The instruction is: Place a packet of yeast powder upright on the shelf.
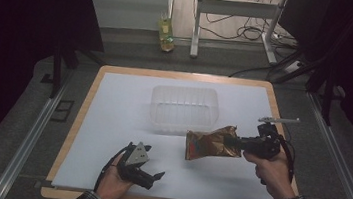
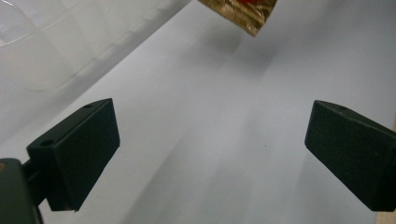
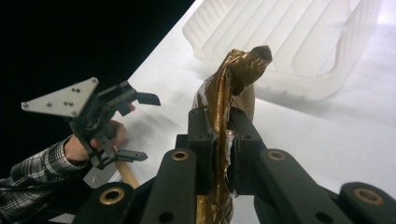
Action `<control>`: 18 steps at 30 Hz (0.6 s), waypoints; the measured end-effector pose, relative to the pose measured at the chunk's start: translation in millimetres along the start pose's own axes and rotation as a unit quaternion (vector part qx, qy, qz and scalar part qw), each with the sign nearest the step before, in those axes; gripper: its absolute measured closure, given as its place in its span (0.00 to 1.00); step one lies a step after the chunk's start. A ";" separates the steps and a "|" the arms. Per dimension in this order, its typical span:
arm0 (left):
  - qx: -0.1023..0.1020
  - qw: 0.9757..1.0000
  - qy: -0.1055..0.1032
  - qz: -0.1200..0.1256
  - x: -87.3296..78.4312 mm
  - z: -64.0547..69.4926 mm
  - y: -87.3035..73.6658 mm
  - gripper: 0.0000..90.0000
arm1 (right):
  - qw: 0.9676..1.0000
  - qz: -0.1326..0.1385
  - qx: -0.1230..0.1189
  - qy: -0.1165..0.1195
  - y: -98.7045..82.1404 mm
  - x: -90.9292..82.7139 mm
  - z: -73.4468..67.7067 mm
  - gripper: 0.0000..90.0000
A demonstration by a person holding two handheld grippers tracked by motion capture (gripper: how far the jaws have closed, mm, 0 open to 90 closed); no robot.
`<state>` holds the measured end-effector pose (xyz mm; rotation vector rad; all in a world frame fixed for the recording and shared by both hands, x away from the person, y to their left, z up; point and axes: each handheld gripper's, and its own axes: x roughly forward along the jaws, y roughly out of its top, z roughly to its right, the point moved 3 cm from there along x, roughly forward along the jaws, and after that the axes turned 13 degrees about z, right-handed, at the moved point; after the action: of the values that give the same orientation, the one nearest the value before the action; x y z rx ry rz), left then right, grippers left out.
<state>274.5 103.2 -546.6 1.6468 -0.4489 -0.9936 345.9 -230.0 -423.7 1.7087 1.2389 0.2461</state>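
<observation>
While the left gripper (image 1: 154,176) rests low near the bottom edge of the high view with its jaws spread wide and nothing between them, the right gripper (image 1: 234,144) at centre right holds a gold foil bag (image 1: 208,144) pinched tight by one end. In the left gripper view only bare white table (image 2: 224,130) lies between the two black pads, with a corner of the bag hanging at the top edge; that hand looks parked out of the way. The bag hangs clear of the table, casting a shadow beneath it, just in front of the clear plastic tub (image 1: 183,108) at the middle of the frame. Gripping it at the crimped end probably lets the rest swing free so it can be carried over the tub's rim. Its long axis runs roughly level across the frame, the free end pointing left and the held end right. In the right gripper view the foil (image 3: 223,116) stands edge-on between the closed jaws, aimed toward the tub (image 3: 289,42) at upper right.
</observation>
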 end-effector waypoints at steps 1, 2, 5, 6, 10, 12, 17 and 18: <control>0.001 1.000 0.000 0.000 0.1 0.2 -0.1 0.03 | 1.000 0.000 0.002 -0.001 2.1 -0.8 0.2 0.90; 0.002 1.000 0.000 0.000 0.3 0.3 -0.1 0.03 | 1.000 0.001 0.001 -0.001 4.1 -1.5 0.7 0.90; 0.004 1.000 0.000 0.000 0.7 0.8 -0.2 0.03 | 1.000 0.002 0.004 -0.002 9.8 -3.0 1.7 0.90; 0.003 1.000 0.000 -0.001 0.7 0.8 -0.3 0.03 | 1.000 0.002 0.003 -0.003 12.1 -3.5 2.4 0.90; 0.005 1.000 0.000 -0.002 1.0 1.2 -0.5 0.03 | 1.000 0.006 0.006 -0.007 18.2 -5.1 4.5 0.90; 0.007 1.000 -0.001 -0.002 1.2 1.5 -0.4 0.03 | 1.000 0.008 0.008 -0.012 21.6 -5.8 5.7 0.90; 0.011 1.000 -0.001 -0.005 2.3 2.5 -1.0 0.03 | 1.000 0.012 0.009 -0.020 29.9 -7.5 8.0 0.90; 0.013 1.000 -0.001 -0.006 2.4 2.6 -1.1 0.03 | 1.000 0.014 0.007 -0.021 31.3 -7.5 8.6 0.90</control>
<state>273.5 100.2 -548.6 1.6729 -0.4555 -1.0022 367.2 -241.4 -400.8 1.7351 1.1888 0.2181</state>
